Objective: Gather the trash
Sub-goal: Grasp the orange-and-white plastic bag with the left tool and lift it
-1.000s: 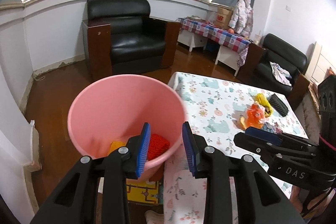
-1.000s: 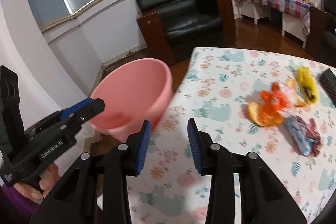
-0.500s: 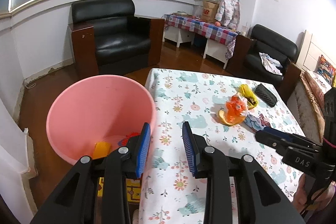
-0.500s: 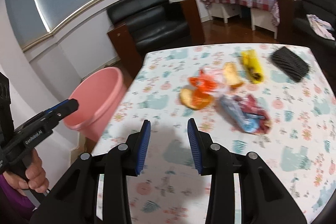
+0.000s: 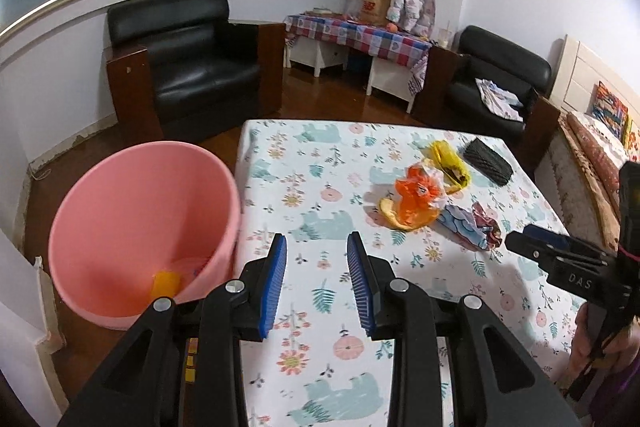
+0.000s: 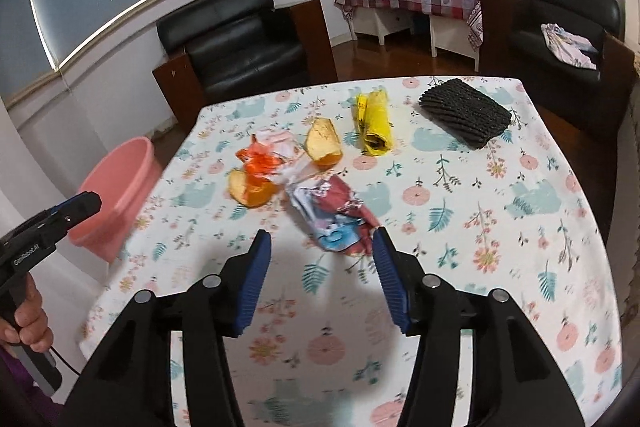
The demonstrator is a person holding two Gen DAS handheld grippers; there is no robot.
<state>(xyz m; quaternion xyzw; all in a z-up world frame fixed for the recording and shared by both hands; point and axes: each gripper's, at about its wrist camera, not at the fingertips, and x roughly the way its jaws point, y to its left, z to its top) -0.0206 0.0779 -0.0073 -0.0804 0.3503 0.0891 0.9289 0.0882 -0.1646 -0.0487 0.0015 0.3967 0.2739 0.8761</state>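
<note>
Dim indoor light, fisheye-bent edges, dark corners, slight motion blur

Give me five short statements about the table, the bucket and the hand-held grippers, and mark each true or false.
1. The pink bucket stands on the floor beside the table. True.
2. The right hand-held gripper is clamped on the yellow bag. False: its jaws stand apart with nothing pressed between them; they have just been opening, and the bag lies farther off.
3. The crumpled colourful wrapper is the piece of trash nearest the right hand-held gripper. True.
4. The bucket is empty. False: something yellow-orange lies at its bottom.
5. The left hand-held gripper holds nothing. True.
</note>
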